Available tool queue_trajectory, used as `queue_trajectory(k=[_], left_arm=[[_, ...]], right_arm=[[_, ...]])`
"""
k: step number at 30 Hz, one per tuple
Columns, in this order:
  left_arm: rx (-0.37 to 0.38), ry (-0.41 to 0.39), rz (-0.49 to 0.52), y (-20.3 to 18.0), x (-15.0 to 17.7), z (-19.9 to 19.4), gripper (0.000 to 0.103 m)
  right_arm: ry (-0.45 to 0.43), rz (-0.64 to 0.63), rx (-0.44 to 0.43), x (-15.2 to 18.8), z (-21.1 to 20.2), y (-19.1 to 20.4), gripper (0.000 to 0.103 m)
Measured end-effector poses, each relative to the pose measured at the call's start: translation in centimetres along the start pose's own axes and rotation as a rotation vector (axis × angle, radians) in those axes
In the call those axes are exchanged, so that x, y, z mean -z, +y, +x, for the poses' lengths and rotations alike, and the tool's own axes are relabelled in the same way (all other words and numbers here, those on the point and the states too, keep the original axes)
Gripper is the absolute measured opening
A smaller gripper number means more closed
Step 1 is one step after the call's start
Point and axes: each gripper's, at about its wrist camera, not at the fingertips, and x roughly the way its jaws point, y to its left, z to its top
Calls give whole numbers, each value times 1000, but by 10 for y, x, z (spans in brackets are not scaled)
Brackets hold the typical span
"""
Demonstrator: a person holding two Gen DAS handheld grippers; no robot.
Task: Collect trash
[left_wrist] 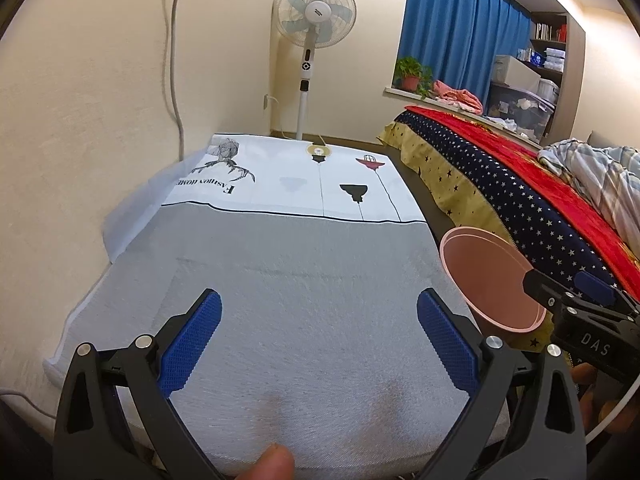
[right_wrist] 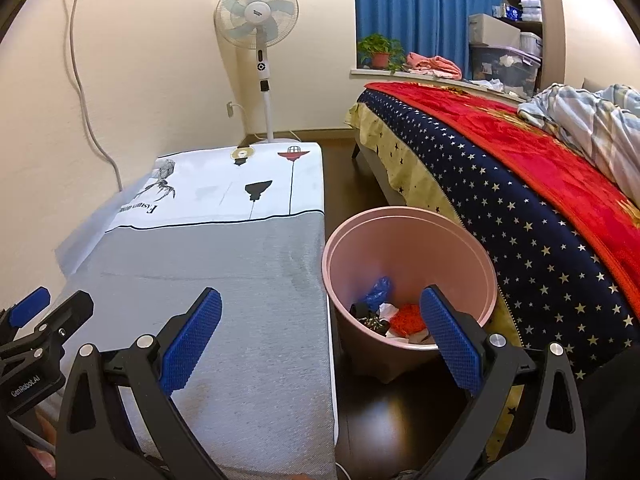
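A pink trash bin (right_wrist: 400, 248) stands on the dark floor between the cloth-covered table (right_wrist: 240, 264) and the bed. In it lie a blue bag (right_wrist: 378, 292), a red scrap (right_wrist: 408, 318) and some black and white bits. My right gripper (right_wrist: 321, 294) is open and holds nothing; it hangs over the table's right edge and the bin's near rim. My left gripper (left_wrist: 319, 300) is open and holds nothing above the grey cloth (left_wrist: 300, 248). The bin (left_wrist: 480, 272) shows at the right of the left wrist view, partly behind the right gripper (left_wrist: 560, 286).
A bed with a starred navy and red blanket (right_wrist: 520, 208) runs along the right. A standing fan (right_wrist: 260, 20) is at the far wall beyond the table. A narrow strip of dark floor (right_wrist: 340, 168) separates table and bed. A thumb (left_wrist: 276, 462) shows at the bottom.
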Motion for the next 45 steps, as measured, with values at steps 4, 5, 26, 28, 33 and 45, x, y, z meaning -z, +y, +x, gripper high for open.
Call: queue_trajectory(k=[4, 5, 26, 28, 33, 45], left_arm=[[-1, 3, 1, -2, 1, 1, 95], [-1, 3, 0, -2, 1, 1, 95], [-11, -10, -4, -2, 3, 3, 95], [-11, -10, -5, -2, 3, 3, 95], [-9, -8, -10, -2, 3, 2, 95], [-11, -7, -11, -3, 2, 2, 95]], right_arm=[[-4, -7, 1, 1, 0, 1, 98], [-4, -7, 1, 0, 1, 1, 98], [-19, -24, 4, 0, -2, 5, 98], [-21, -26, 5, 0, -2, 5, 98], [-21, -25, 4, 1, -3, 5, 98], [-21, -26, 4, 1, -2, 5, 98]])
